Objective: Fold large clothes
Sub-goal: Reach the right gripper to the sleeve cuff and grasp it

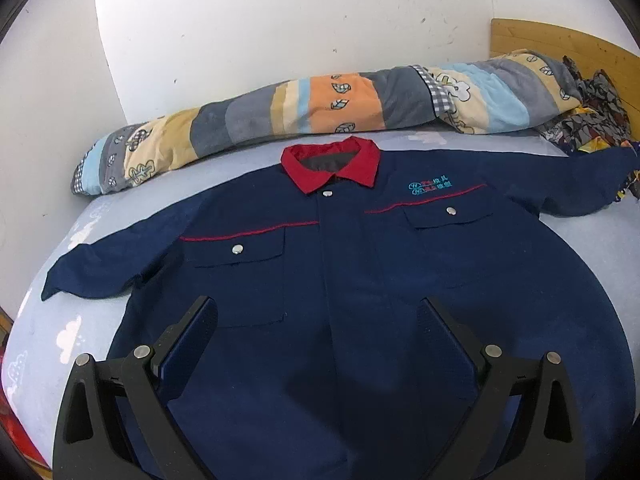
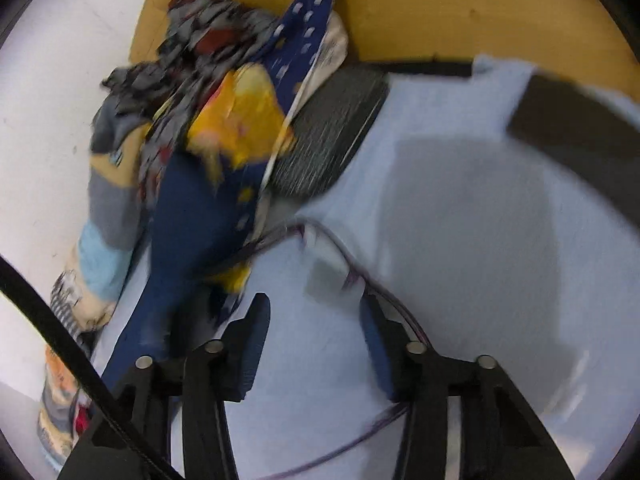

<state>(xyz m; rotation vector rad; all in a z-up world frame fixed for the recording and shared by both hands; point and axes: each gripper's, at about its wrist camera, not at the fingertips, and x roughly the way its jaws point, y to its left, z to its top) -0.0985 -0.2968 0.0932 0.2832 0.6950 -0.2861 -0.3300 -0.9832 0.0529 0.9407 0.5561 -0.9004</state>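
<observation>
Left claw [image 1: 316,344]: spread wide, pinching nothing; it hangs over the near half of the jacket, one finger either side of the front placket. Reads as a survey position before any fold.
Right claw [image 2: 314,336]: fingers parted, nothing between them; it points at bare sheet far right of the garment, close to the headboard end. View is blurred, so fine detail is uncertain.
Jacket [image 1: 360,280]: navy work jacket, front up, buttoned, laid flat across the middle of the bed with both sleeves spread out, apparently smoothed ready for folding. No fold made yet, by the look of it.
Collar [image 1: 332,166]: red, at the far edge of the garment, nearly touching the rolled quilt.
Left sleeve [image 1: 100,264]: cuff lies near the left edge of the bed, with only a narrow strip of sheet beyond it.
Right sleeve [image 1: 580,184]: reaches right until its cuff meets the heap of patterned clothes [image 2: 216,120].
Rolled quilt [image 1: 300,104]: striped, runs along the far side against the wall; it closes off the far side.
Bed [image 1: 60,332]: pale blue sheet; open room mostly near left and beyond the right side of the jacket.
Cable [image 2: 352,264]: thin, loops over the sheet just beyond the right claw; a possible snag.
Headboard [image 2: 440,12]: wooden, bounds the right end.
Judgement: sleeves would likely come inward first; right cuff needs freeing from the heap.
</observation>
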